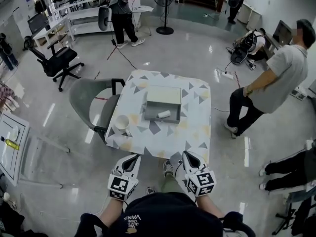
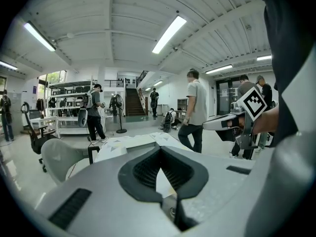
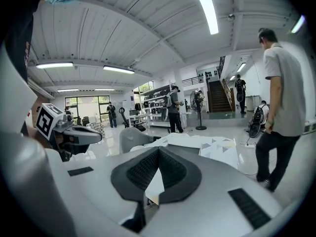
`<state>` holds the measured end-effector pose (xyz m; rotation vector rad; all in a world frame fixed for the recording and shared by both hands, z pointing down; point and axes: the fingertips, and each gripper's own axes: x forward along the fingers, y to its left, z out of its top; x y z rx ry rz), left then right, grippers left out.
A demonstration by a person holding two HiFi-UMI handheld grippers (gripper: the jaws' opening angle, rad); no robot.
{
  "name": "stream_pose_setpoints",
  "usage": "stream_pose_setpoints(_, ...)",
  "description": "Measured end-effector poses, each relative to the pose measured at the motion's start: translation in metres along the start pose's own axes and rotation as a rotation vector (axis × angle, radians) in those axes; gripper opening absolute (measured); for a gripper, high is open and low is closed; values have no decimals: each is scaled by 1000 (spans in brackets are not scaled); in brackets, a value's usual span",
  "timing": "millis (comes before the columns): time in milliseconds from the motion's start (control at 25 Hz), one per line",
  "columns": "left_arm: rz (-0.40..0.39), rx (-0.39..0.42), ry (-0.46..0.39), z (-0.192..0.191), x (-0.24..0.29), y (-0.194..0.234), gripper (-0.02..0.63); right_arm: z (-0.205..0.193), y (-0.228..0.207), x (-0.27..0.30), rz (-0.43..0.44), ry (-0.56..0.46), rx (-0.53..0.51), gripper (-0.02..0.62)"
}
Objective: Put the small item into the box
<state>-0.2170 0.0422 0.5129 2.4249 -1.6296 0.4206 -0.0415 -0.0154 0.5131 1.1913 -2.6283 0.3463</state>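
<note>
Claws first, in the head view: our left claw (image 1: 132, 158) and right claw (image 1: 189, 158) hang at the near edge of the table (image 1: 192, 127). The small white thing (image 1: 164, 114) lies ahead, well apart, its long side running left to right, a bit nearer the right claw. It looks to us to be inside the grey box (image 1: 154, 118). A white cup (image 1: 122, 122) stands near the box.

Left gripper view: we see jaws pressed together, holding nothing.

Right gripper view: the same, closed and empty.

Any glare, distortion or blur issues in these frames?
Head view: ceiling-light reflections streak the glossy floor; table and box stay sharp. Left gripper view: strong fisheye, black corners, ceiling lamp blown out. Right gripper view: same fisheye and vignette, strip light clipped.
</note>
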Motion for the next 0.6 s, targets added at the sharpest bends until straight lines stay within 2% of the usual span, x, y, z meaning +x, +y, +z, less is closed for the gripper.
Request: stream_pose_setpoints(600, -5, -3, -1, 2, 4, -2, 6, 1, -4, 1, 2, -3, 1, -2)
